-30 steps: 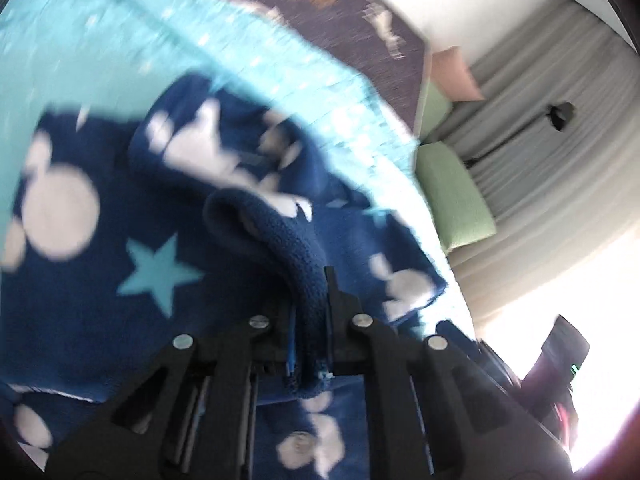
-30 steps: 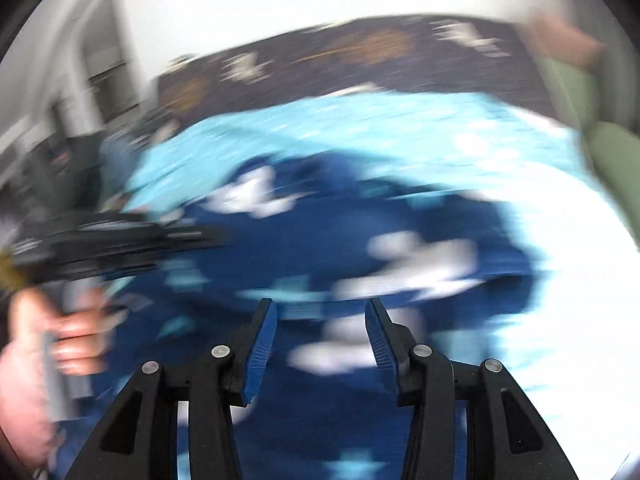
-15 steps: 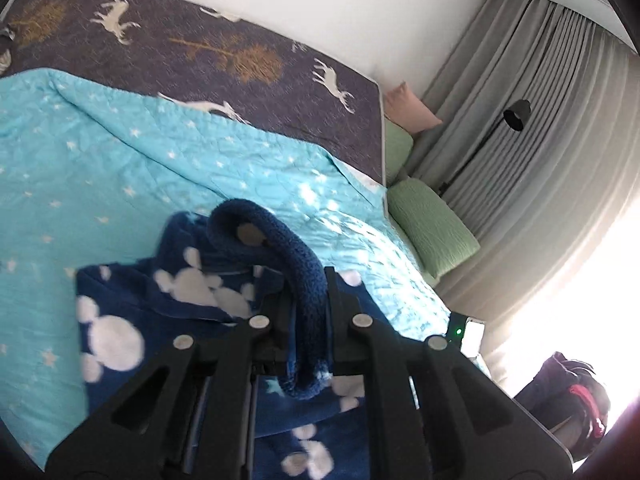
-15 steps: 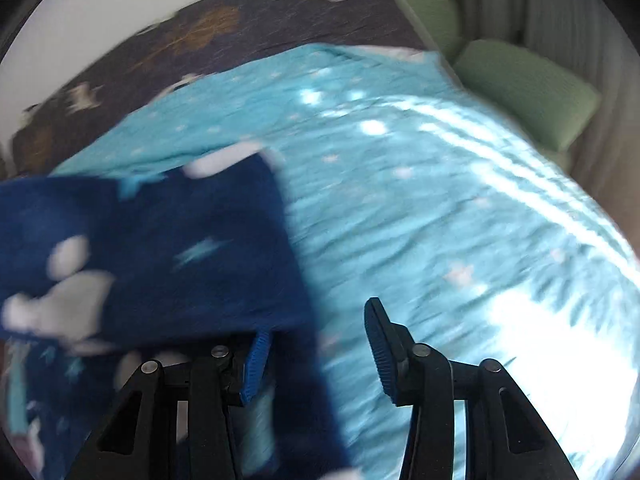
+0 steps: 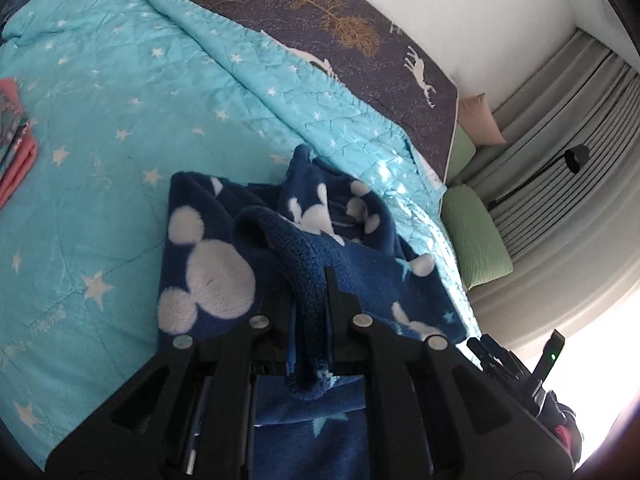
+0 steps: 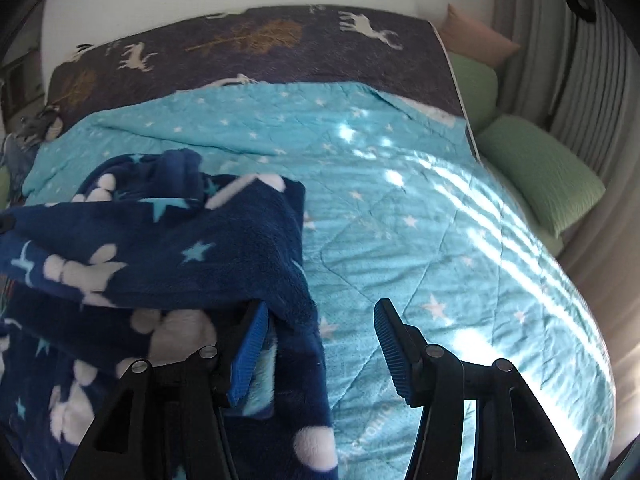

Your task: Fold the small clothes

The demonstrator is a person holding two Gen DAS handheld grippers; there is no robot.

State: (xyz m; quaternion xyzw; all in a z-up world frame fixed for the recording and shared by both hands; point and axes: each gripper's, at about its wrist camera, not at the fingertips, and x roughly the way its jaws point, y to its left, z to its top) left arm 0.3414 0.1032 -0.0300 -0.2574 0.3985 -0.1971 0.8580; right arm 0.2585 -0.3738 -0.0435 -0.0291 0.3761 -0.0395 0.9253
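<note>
Our left gripper [image 5: 308, 300] pinches one fleece [image 5: 208, 264] fold; the right gripper [image 6: 320, 344], just opening, seems to hold nothing. Fleece edge drapes its left finger; bare quilt [image 6: 420, 208] rightward.

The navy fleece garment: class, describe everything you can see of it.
The navy fleece garment looks plush, printed with white mouse-head shapes and pale blue stars. It lies rumpled and partly lifted on the turquoise star quilt. The left tongs are shut on a rolled edge; its side edge drapes over one finger of the open right tongs.
</note>
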